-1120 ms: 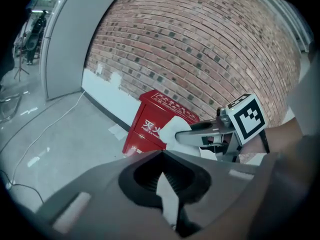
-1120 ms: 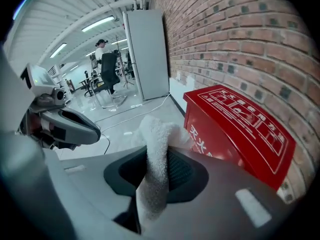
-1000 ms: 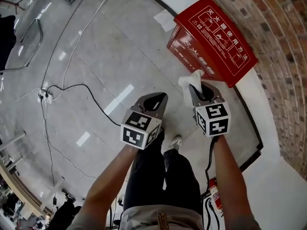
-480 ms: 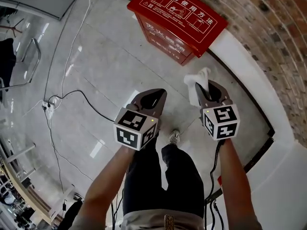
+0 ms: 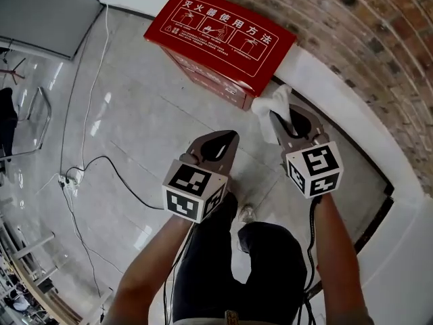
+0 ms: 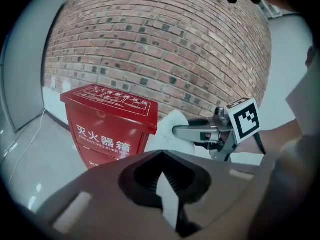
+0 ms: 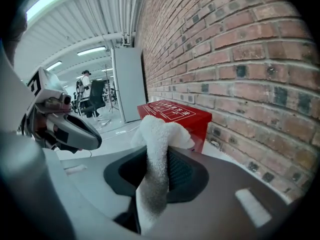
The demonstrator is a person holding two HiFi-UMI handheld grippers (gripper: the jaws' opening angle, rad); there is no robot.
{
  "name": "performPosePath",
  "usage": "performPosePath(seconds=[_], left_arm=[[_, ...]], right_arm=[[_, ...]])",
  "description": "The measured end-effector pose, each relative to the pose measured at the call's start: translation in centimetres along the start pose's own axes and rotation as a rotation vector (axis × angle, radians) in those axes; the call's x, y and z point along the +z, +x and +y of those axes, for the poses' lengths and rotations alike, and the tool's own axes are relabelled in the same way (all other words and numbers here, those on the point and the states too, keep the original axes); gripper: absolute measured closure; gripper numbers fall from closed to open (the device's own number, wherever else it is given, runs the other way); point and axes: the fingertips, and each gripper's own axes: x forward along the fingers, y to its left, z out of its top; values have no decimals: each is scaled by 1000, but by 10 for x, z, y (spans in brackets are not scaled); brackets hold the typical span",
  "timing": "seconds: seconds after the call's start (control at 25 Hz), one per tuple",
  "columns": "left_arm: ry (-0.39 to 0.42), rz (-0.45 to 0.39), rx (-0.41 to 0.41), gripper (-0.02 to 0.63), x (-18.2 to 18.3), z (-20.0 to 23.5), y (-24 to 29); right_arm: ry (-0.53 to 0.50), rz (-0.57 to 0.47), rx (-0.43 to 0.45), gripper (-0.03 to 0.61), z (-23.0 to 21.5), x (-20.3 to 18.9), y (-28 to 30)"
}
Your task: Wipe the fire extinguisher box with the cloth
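The right claw (image 5: 284,117) is clamped on a bunched fold of the white cloth (image 5: 269,103). The cloth looks soft, light and floppy, so that seems the sensible hold. The left claw (image 5: 229,137) is closed on nothing, and the red fire extinguisher box (image 5: 220,36) stands just ahead by the brick wall (image 5: 365,39).

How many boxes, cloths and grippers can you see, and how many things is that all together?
red box: 1
white cloth: 1
grippers: 2, the left gripper and the right gripper
Total: 4
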Motion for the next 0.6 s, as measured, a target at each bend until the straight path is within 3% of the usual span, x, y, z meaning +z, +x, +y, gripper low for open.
performPosePath(seconds=[0.16,0.4,0.6], left_arm=[[15,0,26,614,-14,19,31],[8,-72,63,614,-28,30,76],[33,-130,103,614,-42,35,94]], right_arm=[[-49,-79,51,462,-11,-3,24],[-96,-258,153,460,-22,-8,52],[-195,-344,158,460,-46,-9,69]])
